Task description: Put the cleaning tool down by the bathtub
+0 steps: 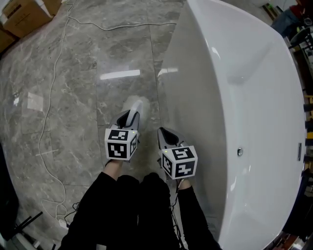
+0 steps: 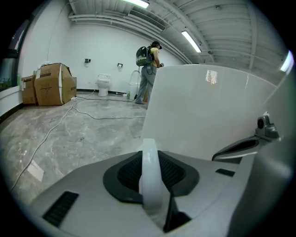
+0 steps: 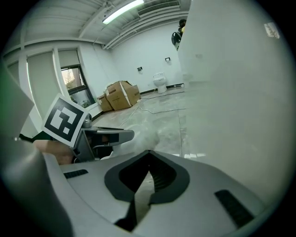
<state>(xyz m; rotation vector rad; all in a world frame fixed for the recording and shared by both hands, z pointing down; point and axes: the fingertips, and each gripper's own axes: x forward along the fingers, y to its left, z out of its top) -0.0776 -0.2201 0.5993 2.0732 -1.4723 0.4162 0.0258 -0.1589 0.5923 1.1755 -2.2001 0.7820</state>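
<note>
My left gripper (image 1: 133, 115) is shut on the cleaning tool (image 1: 137, 104), a pale, translucent white piece. It hangs low over the marble floor, just left of the white bathtub (image 1: 234, 97). In the left gripper view the tool's white handle (image 2: 150, 178) stands upright, pinched between the jaws, with the bathtub wall (image 2: 199, 111) right behind it. My right gripper (image 1: 164, 132) is beside the tub's outer wall, its jaws meeting at the tips with nothing in them. The right gripper view shows the tool's fuzzy white end (image 3: 149, 131) beyond the left gripper's fingers (image 3: 111, 136).
Cardboard boxes (image 1: 23, 14) stand at the far left. A thin cable (image 1: 49, 110) snakes over the floor. In the left gripper view a person (image 2: 149, 69) stands at the back of the room, near a toilet (image 2: 103, 84) and more boxes (image 2: 51, 83).
</note>
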